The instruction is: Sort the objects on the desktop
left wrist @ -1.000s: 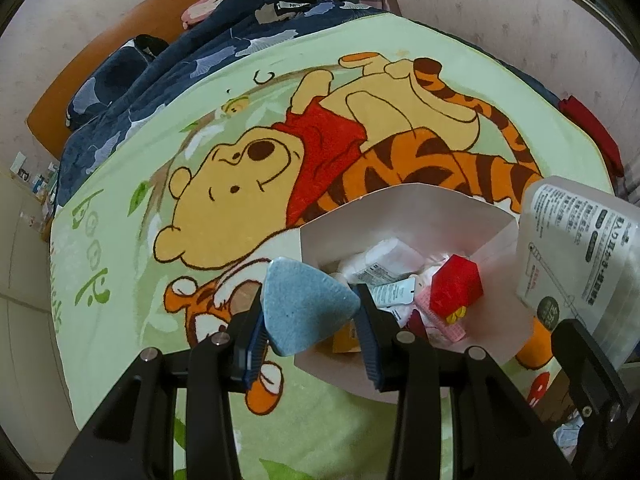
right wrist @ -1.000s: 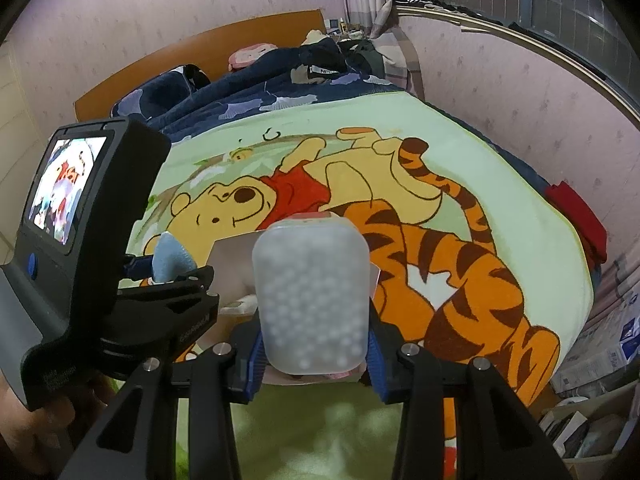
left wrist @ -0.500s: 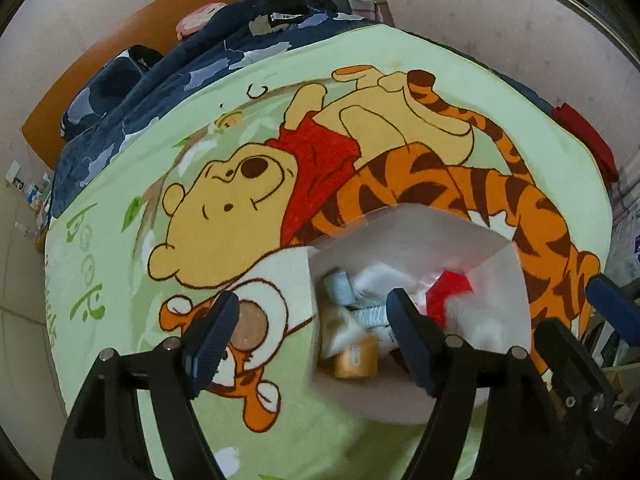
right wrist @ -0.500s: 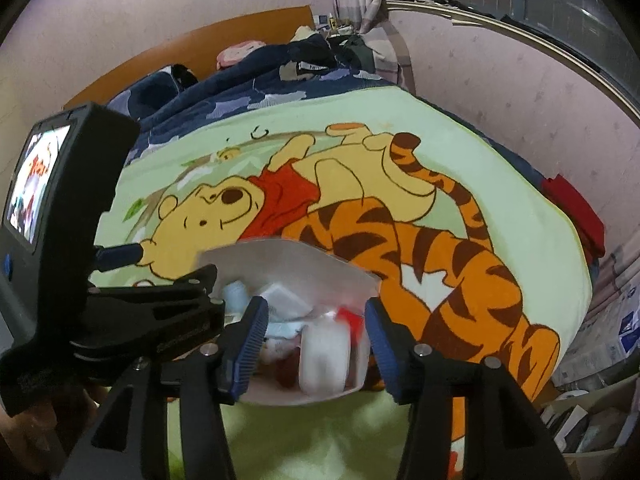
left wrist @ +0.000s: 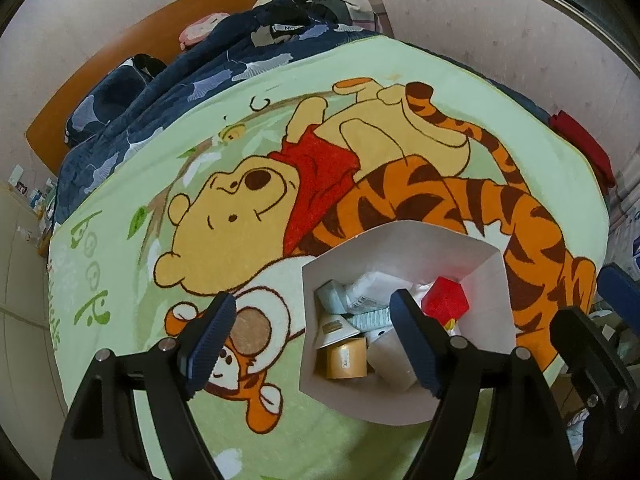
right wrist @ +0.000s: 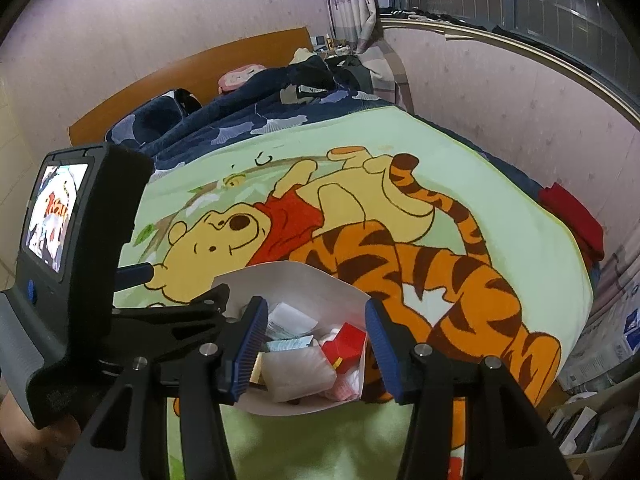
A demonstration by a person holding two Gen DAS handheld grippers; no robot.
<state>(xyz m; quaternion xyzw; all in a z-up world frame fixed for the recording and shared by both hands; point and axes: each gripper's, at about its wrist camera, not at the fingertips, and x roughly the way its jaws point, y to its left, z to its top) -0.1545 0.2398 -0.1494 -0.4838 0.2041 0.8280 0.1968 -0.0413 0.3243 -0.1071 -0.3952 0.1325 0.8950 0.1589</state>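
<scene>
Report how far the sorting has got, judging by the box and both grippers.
Done: the white box on the cartoon blanket already holds a red block, a frosted jar, tubes and a yellow tape roll.
In hand: nothing. The left gripper is opening with nothing between its fingers; the right gripper is open over the box.
Left: no loose item shows on the blanket.

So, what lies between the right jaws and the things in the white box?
Nothing: in the right wrist view the right gripper stands open above the box, empty.
</scene>
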